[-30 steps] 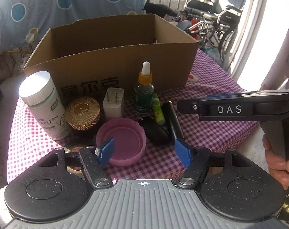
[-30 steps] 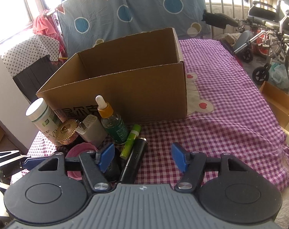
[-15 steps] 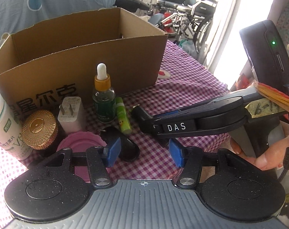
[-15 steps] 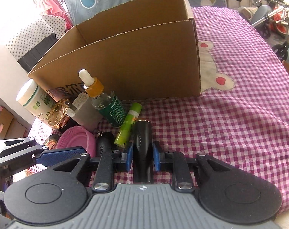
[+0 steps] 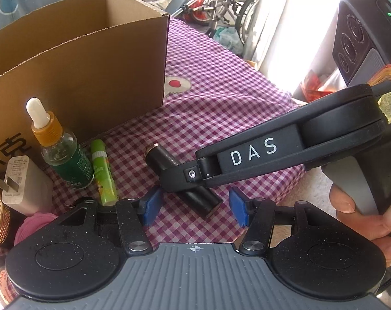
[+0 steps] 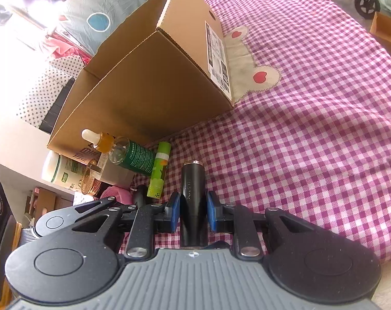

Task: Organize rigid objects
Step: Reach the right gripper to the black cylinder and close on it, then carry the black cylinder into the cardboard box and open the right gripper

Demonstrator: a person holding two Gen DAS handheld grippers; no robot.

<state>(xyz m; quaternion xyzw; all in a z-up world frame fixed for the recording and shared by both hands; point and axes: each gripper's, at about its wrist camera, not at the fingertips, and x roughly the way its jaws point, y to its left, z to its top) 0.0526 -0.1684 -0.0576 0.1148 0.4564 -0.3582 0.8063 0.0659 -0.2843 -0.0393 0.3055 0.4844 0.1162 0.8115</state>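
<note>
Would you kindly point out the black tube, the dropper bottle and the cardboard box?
black tube (image 6: 193, 196): right wrist view, its body.
dropper bottle (image 5: 66, 155): left wrist view, its glass body.
cardboard box (image 5: 92, 72): left wrist view, its front wall.

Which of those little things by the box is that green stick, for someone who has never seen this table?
Find the open cardboard box on the purple checked cloth. In front of its near wall stands a dropper bottle with an orange collar; the green stick lies right beside it. It is the only bright lime-green tube, slimmer than the black cylinder nearby.
</note>
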